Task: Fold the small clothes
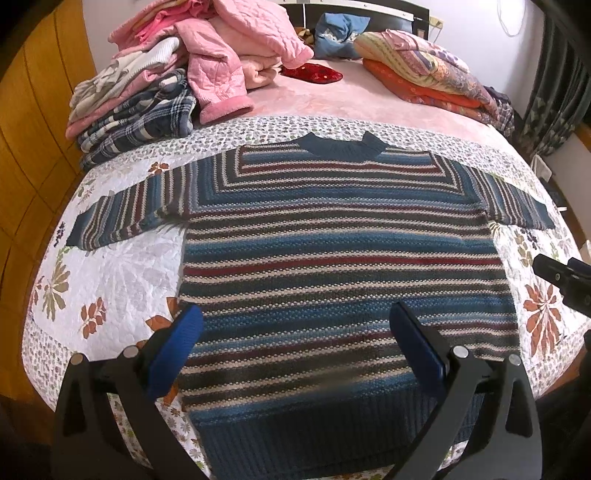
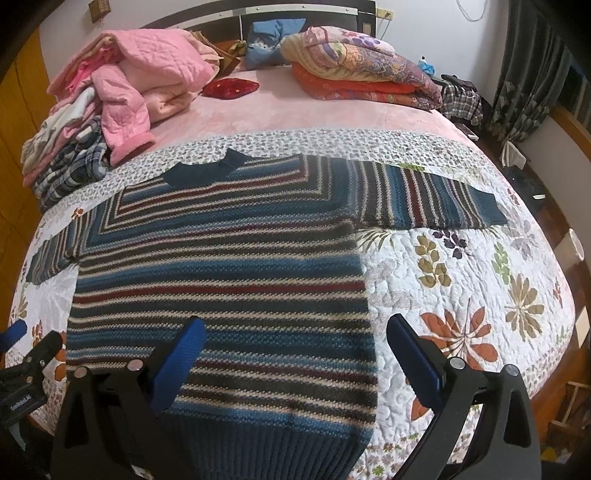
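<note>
Striped knit sweater (image 1: 343,258) in blue, dark red, cream and charcoal bands, with a dark teal ribbed collar and hem, lies flat and face up on the white floral quilted bedspread (image 1: 110,273) that covers the near part of the bed. Its hem lies at the near edge of the bed, its collar points toward the headboard, and both sleeves are spread sideways toward the left and right edges. At the far left corner of the bed sits a heap of clothes (image 1: 147,85): pink quilted garments on top, a navy plaid piece and pale knits beneath. Just right of the heap, on the pink plush blanket (image 1: 332,99), lies a small red cushion (image 1: 314,72). A blue pillow (image 1: 338,33) rests against the headboard, and folded patterned quilts in orange and purple (image 1: 432,74) lie at the far right corner.

Left gripper (image 1: 295,350), seen from its own camera, hovers over the lower body of the sweater near the hem; its blue-padded jaws stand wide apart and hold nothing. Right gripper (image 2: 295,350) hovers over the sweater's lower right edge, one blue pad above the knit and the other above the bedspread; its jaws are likewise spread wide and empty. Dark patterned curtains (image 2: 524,92) hang beyond the right edge of the bed.
</note>
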Available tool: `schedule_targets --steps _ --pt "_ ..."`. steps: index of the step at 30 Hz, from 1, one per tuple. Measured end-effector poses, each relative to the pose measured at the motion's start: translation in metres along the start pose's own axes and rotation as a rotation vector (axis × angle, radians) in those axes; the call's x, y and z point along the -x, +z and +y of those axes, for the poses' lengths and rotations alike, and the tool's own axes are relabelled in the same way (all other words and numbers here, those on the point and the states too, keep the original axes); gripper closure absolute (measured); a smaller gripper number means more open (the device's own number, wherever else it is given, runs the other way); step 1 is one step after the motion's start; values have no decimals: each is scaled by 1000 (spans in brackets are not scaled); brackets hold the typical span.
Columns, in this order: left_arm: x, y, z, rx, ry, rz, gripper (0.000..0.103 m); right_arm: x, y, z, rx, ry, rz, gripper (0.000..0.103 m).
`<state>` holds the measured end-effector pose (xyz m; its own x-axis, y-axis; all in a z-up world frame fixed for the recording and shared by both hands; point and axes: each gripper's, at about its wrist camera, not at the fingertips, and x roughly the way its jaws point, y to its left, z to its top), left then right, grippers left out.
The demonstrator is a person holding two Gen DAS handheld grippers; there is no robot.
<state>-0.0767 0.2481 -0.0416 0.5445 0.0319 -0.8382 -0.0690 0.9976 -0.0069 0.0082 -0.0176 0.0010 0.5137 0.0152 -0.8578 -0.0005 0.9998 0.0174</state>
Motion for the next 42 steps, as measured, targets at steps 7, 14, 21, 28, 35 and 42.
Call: schedule_targets --steps 7,14,21,28,35,42 --pt "-19 10 2 47 -42 36 3 -16 48 -63 -157 74 15 4" --pt "-41 39 -9 69 8 59 3 -70 107 -185 -367 28 112 4" --pt "-72 90 -67 46 -35 -2 3 -153 128 -300 -473 -50 223 4" --pt "-117 118 -111 36 -46 4 3 -205 131 -372 -579 -41 275 5" --pt "-152 131 -126 30 -6 26 3 -241 125 -409 -668 28 304 23" --pt "-160 130 -121 30 13 42 3 -241 117 -427 -715 66 248 89"
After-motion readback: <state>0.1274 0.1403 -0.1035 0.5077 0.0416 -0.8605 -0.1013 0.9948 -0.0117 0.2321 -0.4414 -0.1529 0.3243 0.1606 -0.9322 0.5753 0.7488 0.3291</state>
